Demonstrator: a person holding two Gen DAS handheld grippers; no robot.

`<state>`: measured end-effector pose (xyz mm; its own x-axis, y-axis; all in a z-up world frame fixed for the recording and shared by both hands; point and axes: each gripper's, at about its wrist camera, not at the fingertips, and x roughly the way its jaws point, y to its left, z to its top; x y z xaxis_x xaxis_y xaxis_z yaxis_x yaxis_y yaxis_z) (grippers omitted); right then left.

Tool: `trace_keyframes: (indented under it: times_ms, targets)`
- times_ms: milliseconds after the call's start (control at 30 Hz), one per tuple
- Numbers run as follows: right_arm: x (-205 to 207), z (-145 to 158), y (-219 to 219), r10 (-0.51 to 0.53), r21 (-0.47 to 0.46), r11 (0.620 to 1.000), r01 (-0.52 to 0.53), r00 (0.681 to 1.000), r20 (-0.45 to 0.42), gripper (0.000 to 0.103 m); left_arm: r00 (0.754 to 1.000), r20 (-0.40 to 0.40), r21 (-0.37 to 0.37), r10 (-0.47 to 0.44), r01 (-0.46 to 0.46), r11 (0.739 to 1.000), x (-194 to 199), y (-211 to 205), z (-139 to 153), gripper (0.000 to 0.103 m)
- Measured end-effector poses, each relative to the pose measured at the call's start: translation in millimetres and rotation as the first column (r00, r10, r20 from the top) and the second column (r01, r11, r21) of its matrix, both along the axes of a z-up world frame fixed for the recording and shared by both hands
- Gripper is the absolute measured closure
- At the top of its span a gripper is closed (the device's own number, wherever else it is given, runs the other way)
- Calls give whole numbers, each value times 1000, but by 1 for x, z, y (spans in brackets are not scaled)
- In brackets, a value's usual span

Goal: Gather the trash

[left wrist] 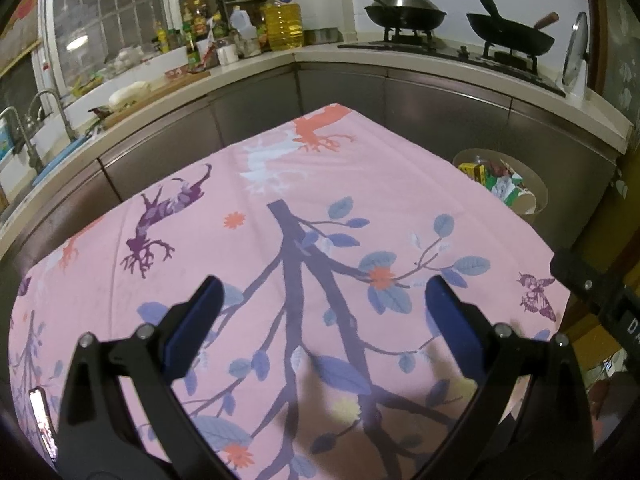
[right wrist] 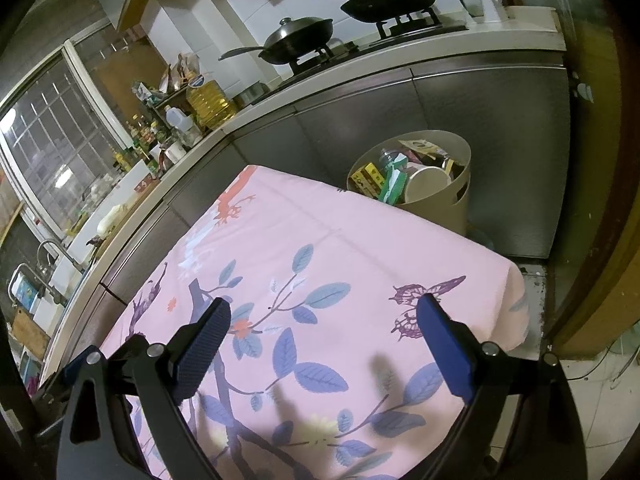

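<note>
Pink floral cloth — covers the table, centre of both views; no loose litter visible on it.

Item 1: left gripper, lower centre of left wrist view. Blue-padded fingers spread wide apart, nothing btwn them; hovers over cloth, casting a shadow on the print below.

Item 2: right gripper, lower centre of right wrist view. Fingers likewise spread, empty, above the butterfly print.

Item 3: trash bin — beige, round, on floor just beyond table's far right corner, upper right of centre in right view; right edge in left view. Holds trash: yellow carton, green wrapper, paper cup, misc. packets, heaped to approx. rim level. Prob. parked beside table for an easy drop.

Item 4: kitchen counter, upper frame — two woks on stove, oil bottle, condiments. Not task-related.

Status, est.: table looks cleared, trash in bin; task likely at or near end.
</note>
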<state>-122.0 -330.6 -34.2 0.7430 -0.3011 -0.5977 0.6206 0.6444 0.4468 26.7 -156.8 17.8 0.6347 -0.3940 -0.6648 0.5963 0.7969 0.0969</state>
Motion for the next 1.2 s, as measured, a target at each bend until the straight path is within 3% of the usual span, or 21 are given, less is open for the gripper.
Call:
trace_keyframes:
  times_ms: [767, 1200]
  targets:
    - [8, 1, 3, 48, 5, 999, -48, 999, -8, 13, 997, -23, 38, 67, -67, 997, 13, 6, 3, 6]
    - [14, -3, 7, 58, 10, 998, -58, 998, -20, 13, 997, 40, 0, 60, -60, 998, 1, 14, 14, 6]
